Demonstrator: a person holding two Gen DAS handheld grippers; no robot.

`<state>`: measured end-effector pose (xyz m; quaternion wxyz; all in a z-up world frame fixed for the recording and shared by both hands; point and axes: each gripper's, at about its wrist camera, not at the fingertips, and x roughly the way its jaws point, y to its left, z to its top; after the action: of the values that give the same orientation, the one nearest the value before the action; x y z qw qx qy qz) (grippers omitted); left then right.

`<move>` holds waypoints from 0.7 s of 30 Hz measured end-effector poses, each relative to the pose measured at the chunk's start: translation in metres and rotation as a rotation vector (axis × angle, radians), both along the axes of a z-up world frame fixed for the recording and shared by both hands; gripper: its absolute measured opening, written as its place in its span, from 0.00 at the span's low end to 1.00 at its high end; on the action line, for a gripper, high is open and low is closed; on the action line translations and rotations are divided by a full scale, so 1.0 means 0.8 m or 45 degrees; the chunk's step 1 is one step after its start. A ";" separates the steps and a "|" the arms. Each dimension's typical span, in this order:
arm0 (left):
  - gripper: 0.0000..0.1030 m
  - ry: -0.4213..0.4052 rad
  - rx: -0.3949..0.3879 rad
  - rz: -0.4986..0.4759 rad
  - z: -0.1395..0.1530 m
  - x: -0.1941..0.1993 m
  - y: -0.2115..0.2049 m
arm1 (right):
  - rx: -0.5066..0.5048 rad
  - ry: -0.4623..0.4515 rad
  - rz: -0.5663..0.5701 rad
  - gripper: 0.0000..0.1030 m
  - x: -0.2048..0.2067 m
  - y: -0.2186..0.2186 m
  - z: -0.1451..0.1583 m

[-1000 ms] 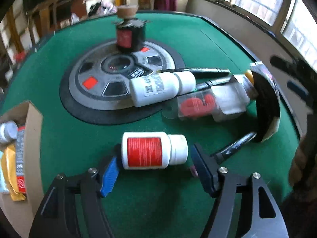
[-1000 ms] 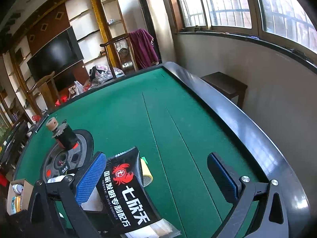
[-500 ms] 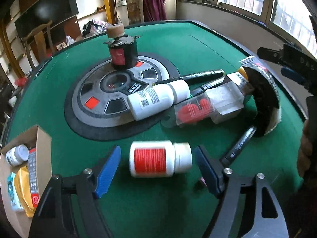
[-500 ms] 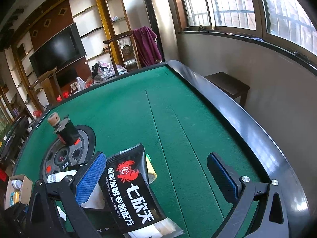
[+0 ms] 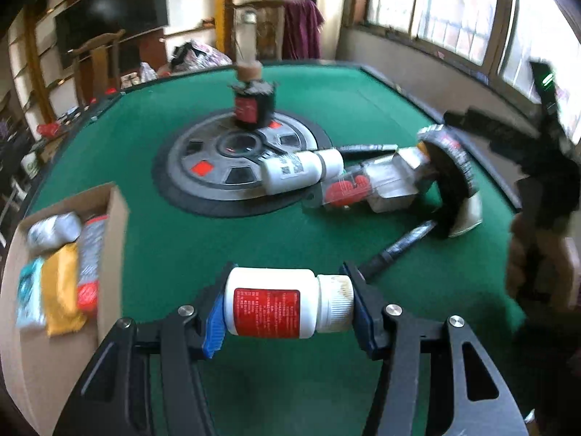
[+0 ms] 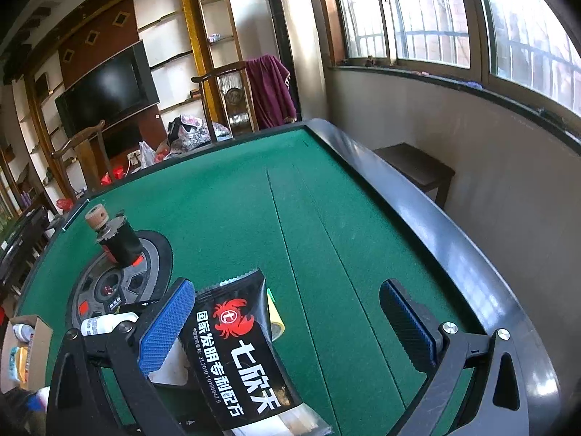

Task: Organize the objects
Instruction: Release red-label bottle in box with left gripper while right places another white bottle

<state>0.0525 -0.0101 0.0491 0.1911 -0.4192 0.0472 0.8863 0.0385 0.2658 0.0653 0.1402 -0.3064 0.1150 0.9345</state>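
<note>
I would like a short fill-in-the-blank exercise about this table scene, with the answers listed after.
1. The left gripper closes on a white bottle with a ____ label.
2. The table has a ____ surface.
3. The cardboard box sits at the table's ____ side in the left wrist view.
4. The right gripper is ____.

Answers: red; green; left; open

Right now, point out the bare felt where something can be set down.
Free: the far green felt between the round centre panel and the black table rail. Also the strip between the cardboard box and that panel. Crowded: the bottle, pens and black packet beside the panel.
</note>
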 end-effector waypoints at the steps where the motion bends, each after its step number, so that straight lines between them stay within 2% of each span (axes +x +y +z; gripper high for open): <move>1: 0.54 0.002 0.028 0.016 0.004 0.006 -0.007 | 0.006 0.004 0.001 1.00 0.001 -0.001 0.001; 4: 0.54 -0.019 0.130 0.106 0.015 0.020 -0.028 | 0.032 0.021 -0.016 1.00 0.004 -0.002 0.002; 8: 0.54 0.045 0.184 0.107 0.034 0.047 -0.052 | 0.056 0.060 -0.041 1.00 0.016 -0.006 0.016; 10: 0.54 0.055 0.248 0.111 0.043 0.059 -0.071 | 0.004 0.102 0.023 1.00 0.028 -0.016 0.036; 12: 0.54 0.054 0.295 0.118 0.046 0.069 -0.089 | -0.083 0.113 0.159 1.00 0.033 -0.038 0.058; 14: 0.54 0.055 0.336 0.121 0.047 0.079 -0.105 | -0.126 0.055 0.306 1.00 0.020 -0.070 0.069; 17: 0.54 0.076 0.355 0.137 0.048 0.094 -0.124 | -0.150 -0.122 0.514 1.00 -0.023 -0.133 0.066; 19: 0.54 0.092 0.376 0.146 0.050 0.105 -0.140 | -0.160 -0.218 0.566 1.00 -0.048 -0.160 0.053; 21: 0.54 0.103 0.393 0.161 0.050 0.112 -0.156 | -0.118 -0.313 0.572 1.00 -0.075 -0.187 0.036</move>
<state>0.1420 -0.1352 0.0891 0.1949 -0.3509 -0.1081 0.9095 -0.0218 0.1158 0.0941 -0.0721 -0.4418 0.0688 0.8916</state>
